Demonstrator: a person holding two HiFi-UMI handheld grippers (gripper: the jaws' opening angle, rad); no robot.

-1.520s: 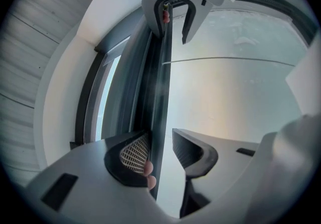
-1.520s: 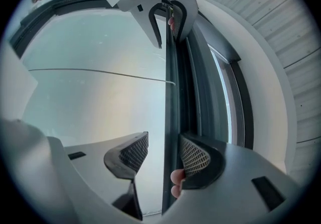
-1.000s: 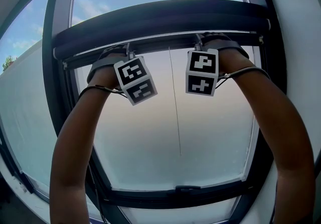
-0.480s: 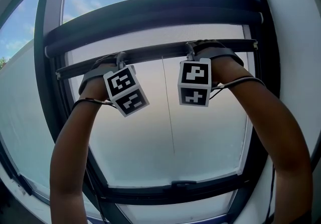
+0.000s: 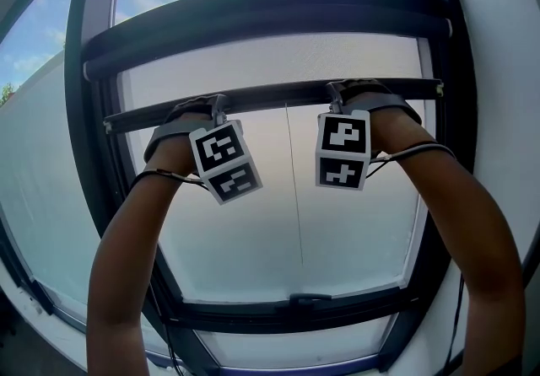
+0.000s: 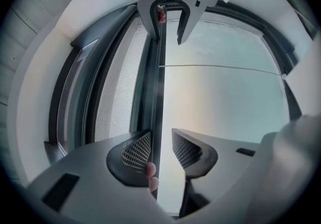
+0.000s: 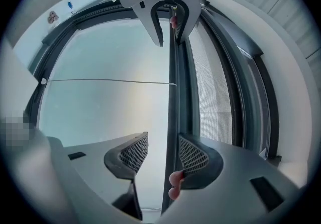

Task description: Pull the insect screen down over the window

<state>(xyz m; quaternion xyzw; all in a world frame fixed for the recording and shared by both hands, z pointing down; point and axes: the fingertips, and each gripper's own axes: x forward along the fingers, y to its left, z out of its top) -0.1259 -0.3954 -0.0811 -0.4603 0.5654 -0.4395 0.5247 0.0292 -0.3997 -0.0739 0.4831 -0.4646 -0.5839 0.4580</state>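
The insect screen (image 5: 278,67) is part-way down. A band of pale mesh shows between the roller housing (image 5: 270,16) at the top edge of the window (image 5: 93,163) and the dark pull bar (image 5: 270,98), which spans the frame from its left side to its right. Most of the pane below, down to the bottom rail (image 5: 295,305), is uncovered.

Your left tool (image 6: 161,137) straddles the bar toward its left end and your right tool (image 7: 163,140) toward its right end. Both have their jaws apart: one pad seems to rest against the bar and there is a gap at the other, so you are hooking it rather than clamping it.

The bar is the only sound place to hold. It looks stiff, slim and smooth, so it is likely to slide off a pad if you tilt. The mesh is thin and soft (ridged pads would probably pucker or tear it) — stay off it. Expect little weight but a spring drawing upward toward the housing — pull evenly at both ends. A thin cord (image 5: 295,197) hangs from the bar's middle.
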